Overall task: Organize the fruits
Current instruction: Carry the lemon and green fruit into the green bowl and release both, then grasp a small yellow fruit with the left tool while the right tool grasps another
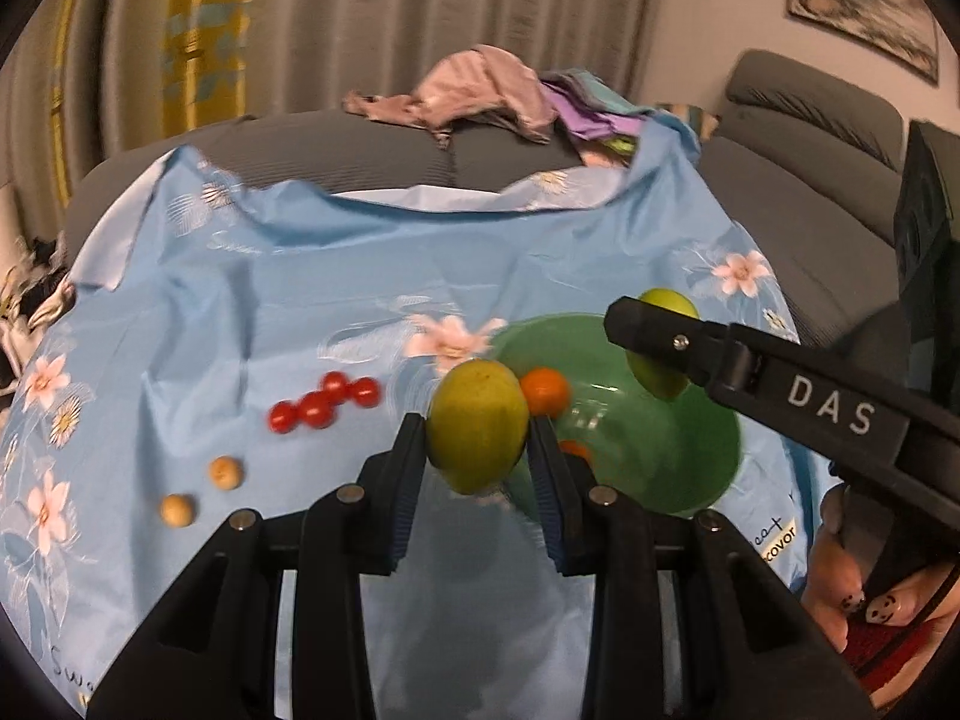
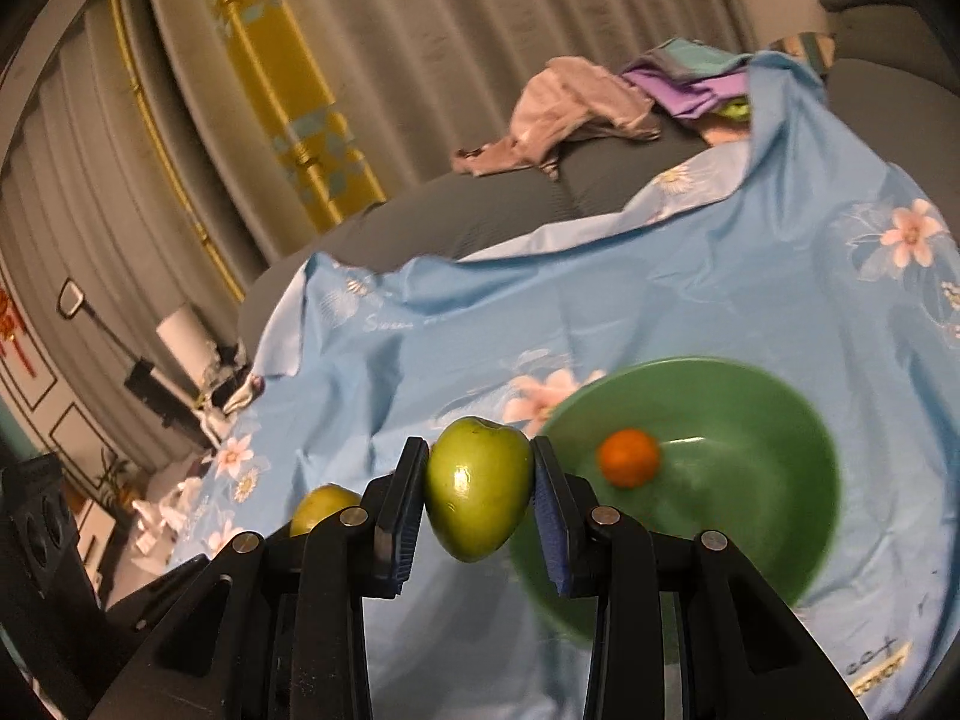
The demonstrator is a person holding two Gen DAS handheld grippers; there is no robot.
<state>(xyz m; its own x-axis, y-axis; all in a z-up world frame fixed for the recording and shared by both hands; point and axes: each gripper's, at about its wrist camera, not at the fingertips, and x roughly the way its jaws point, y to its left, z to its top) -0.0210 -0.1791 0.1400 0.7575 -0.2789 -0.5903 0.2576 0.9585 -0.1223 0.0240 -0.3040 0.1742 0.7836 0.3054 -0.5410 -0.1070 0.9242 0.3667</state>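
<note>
My left gripper (image 1: 477,420) is shut on a yellow-green apple (image 1: 477,438), held above the blue floral cloth just left of a green bowl (image 1: 690,456). Two small oranges (image 1: 545,391) lie in the bowl. My right gripper (image 2: 478,468) is shut on a second green apple (image 2: 478,489) beside the bowl (image 2: 750,480), where one orange (image 2: 628,457) shows. In the left wrist view the right gripper (image 1: 657,342) hangs over the bowl with its apple (image 1: 657,381). The left gripper's apple (image 2: 324,507) peeks in at the lower left of the right wrist view.
Several cherry tomatoes (image 1: 324,402) and two small tan fruits (image 1: 226,472) lie on the cloth (image 1: 300,300) left of the bowl. Crumpled clothes (image 1: 474,90) are piled on the grey sofa behind. A hand with painted nails (image 1: 870,600) holds the right gripper.
</note>
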